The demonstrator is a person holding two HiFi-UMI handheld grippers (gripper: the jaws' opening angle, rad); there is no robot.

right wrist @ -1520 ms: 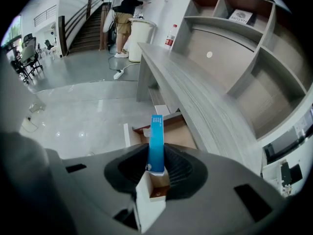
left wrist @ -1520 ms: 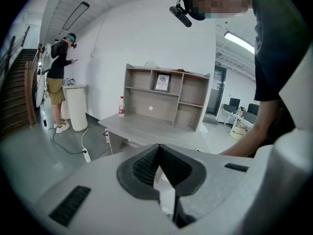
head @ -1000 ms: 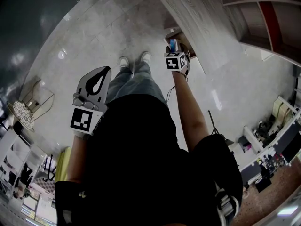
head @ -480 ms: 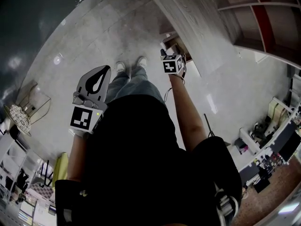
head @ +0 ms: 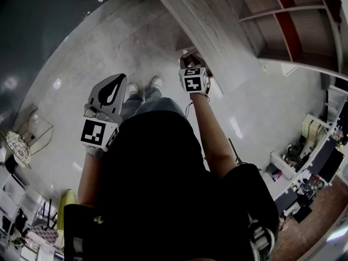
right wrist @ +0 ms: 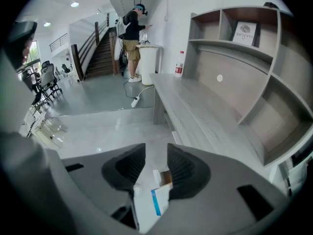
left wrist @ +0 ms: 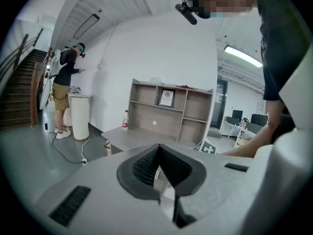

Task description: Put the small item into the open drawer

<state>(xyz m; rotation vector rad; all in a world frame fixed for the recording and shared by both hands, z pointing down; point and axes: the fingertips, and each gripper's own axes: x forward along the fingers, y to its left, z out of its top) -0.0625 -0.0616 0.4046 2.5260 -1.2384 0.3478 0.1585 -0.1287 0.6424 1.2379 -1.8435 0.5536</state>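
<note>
Box [right wrist: 159, 197] lies below closing, empty fingers of right gripper [right wrist: 155, 153]; left gripper [left wrist: 159, 148] fingers pressed together.

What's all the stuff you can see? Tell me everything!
desk: one, grey wood, along the wall
shelf: one, grey, on the desk
bottle: one, red label, desk's far end
bin: one, white, past the desk
box: one, white and blue, below the right jaws' gap
bystander: one, tan shorts, by the bin
shoes: two, white, on the floor
left gripper: one, grey, shut, empty
right gripper: one, grey, jaws closing, pressing nothing
</note>
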